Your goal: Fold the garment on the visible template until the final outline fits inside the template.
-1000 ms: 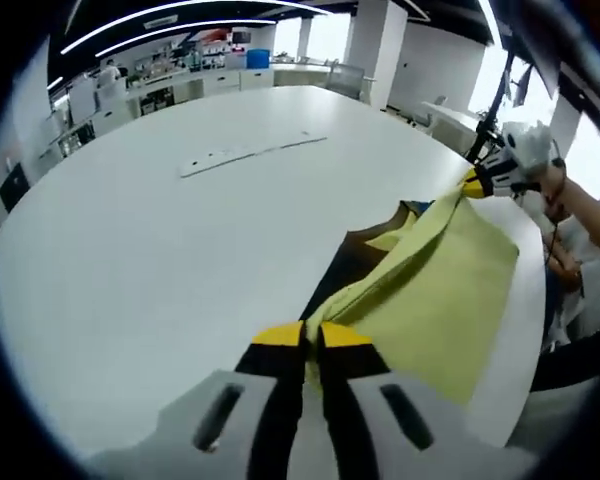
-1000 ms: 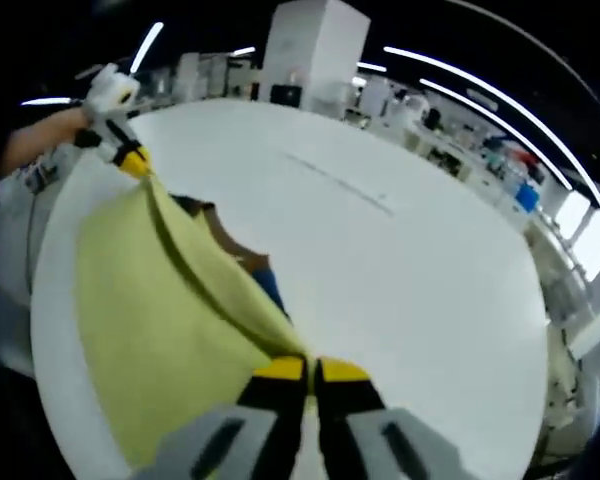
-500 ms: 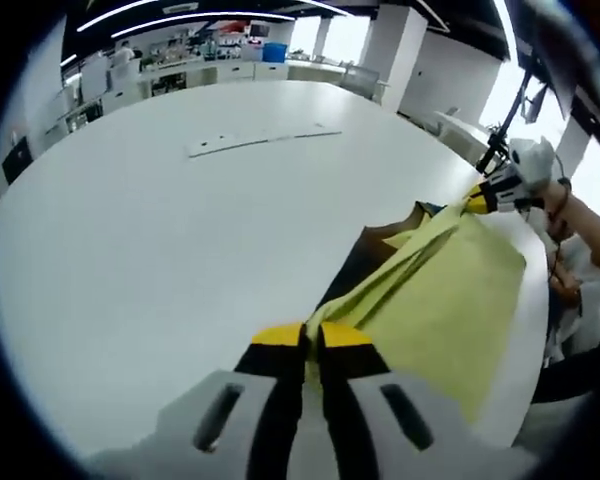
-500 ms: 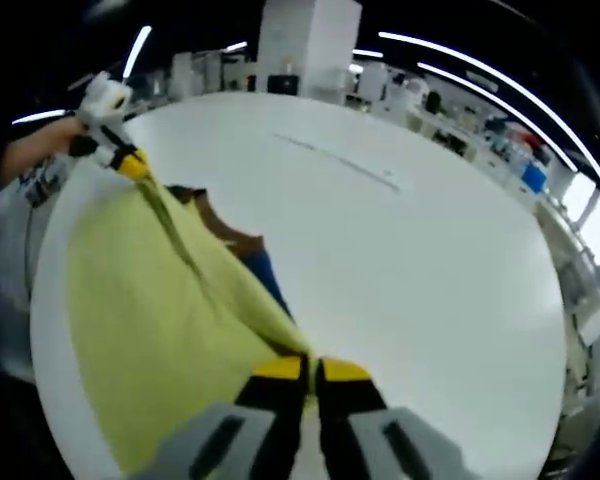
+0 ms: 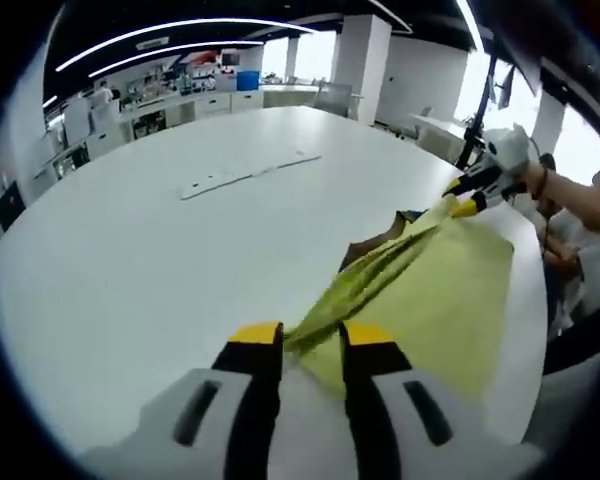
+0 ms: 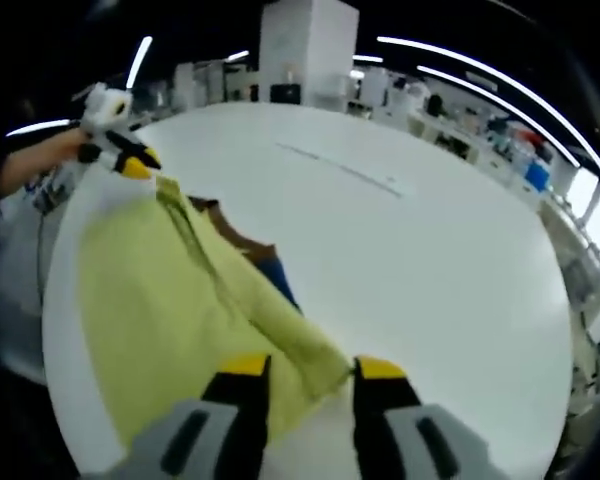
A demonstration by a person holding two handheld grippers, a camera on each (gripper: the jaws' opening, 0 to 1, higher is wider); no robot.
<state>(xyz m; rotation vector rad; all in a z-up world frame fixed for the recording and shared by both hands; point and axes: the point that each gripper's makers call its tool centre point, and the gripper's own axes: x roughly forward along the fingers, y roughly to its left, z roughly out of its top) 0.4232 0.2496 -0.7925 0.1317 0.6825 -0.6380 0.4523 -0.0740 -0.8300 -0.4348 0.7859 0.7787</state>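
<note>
Garment (image 5: 430, 290) looks thin, limp, prone to sag: regrip its folded edge between each claw's tips. Left claw (image 5: 312, 338) and right claw (image 6: 305, 368) both released above bench (image 5: 160, 250).

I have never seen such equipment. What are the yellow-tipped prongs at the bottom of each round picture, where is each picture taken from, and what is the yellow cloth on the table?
No robot arm is here: a person holds a hand tool with two jaws in each hand. Each tool carries a wide-angle camera looking forward along its jaws.

In the left gripper view, the left gripper rises from the bottom, and the right gripper shows far off. In the right gripper view, the right gripper is at the bottom.

On the white table lies a yellow garment, with something dark and blue partly under it. Both grippers' jaws stand apart, with a bunched edge of the garment between them, apparently loose rather than pinched.
</note>
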